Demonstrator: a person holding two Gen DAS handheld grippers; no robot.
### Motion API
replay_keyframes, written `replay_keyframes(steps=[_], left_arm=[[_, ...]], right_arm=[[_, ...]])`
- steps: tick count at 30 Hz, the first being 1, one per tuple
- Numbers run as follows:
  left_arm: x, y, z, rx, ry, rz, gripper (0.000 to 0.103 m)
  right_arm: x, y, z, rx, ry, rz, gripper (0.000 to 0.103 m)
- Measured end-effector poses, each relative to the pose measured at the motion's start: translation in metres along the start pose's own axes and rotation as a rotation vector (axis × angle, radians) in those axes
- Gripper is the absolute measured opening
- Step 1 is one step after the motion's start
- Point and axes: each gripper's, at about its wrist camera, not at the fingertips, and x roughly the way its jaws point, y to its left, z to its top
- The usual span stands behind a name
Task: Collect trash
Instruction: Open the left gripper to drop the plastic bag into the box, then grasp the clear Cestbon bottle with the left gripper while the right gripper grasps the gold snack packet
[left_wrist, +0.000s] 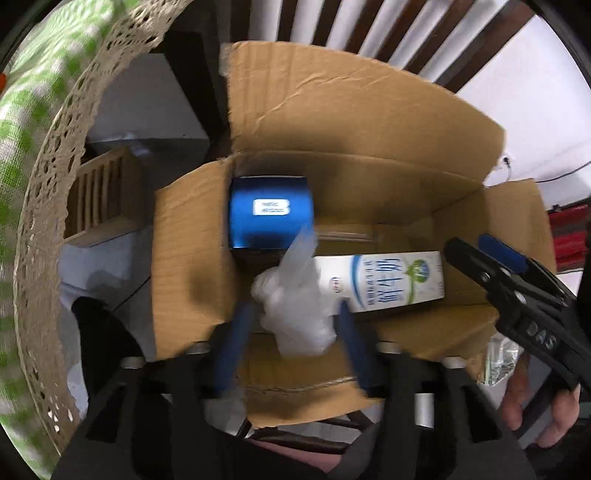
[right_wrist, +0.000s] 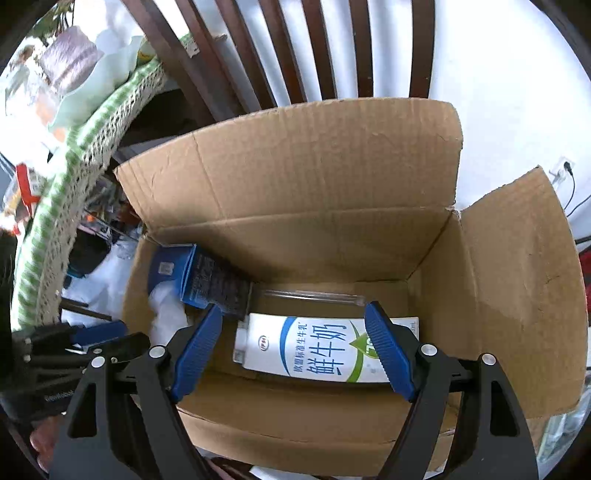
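An open cardboard box (left_wrist: 192, 258) (right_wrist: 332, 177) stands on a chair. Inside lie a white milk carton (left_wrist: 391, 280) (right_wrist: 325, 347), a blue box (left_wrist: 269, 214) (right_wrist: 199, 277) and a clear plastic piece (right_wrist: 314, 295). My left gripper (left_wrist: 295, 310) is over the box, its blue fingers (left_wrist: 236, 332) wide apart on either side of a crumpled clear plastic bag (left_wrist: 295, 295); whether the bag is loose or touching them is unclear from blur. My right gripper (right_wrist: 295, 314) is open and empty above the milk carton; it also shows in the left wrist view (left_wrist: 480, 254).
A dark wooden chair back (right_wrist: 295, 48) rises behind the box. A table with a green checked, lace-edged cloth (left_wrist: 40, 184) (right_wrist: 74, 166) stands to the left. Clutter lies under the table (right_wrist: 99, 221). A white wall (right_wrist: 517, 92) is behind.
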Motion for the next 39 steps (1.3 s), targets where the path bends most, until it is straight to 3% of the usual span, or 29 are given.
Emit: replay_keyframes(steps=[3,9,15,23,31,39], left_arm=[[-0.006,0.004,-0.001,-0.006,-0.012,0.020,0.066],[-0.033,0.002,-0.005,0.040,-0.055,-0.015,0.069],[-0.075,-0.004,-0.010,0.088,-0.160,-0.038,0.069],[-0.134,0.023,-0.026,0.099,-0.334,-0.011,0.069],[-0.186,0.088,-0.055,0.014,-0.502,0.041,0.069],[-0.232,0.192,-0.086,-0.178,-0.604,0.111,0.069]], right_arm=[[0.002,-0.002,0.003,0.004,0.003,-0.010,0.077],[-0.005,0.004,0.009,-0.001,-0.009,-0.009,0.077],[-0.017,0.016,0.014,-0.019,-0.032,-0.021,0.077],[-0.041,0.044,0.020,-0.044,-0.097,-0.038,0.077],[-0.062,0.089,0.032,-0.094,-0.167,-0.029,0.077],[-0.083,0.159,0.037,-0.194,-0.241,0.014,0.077]])
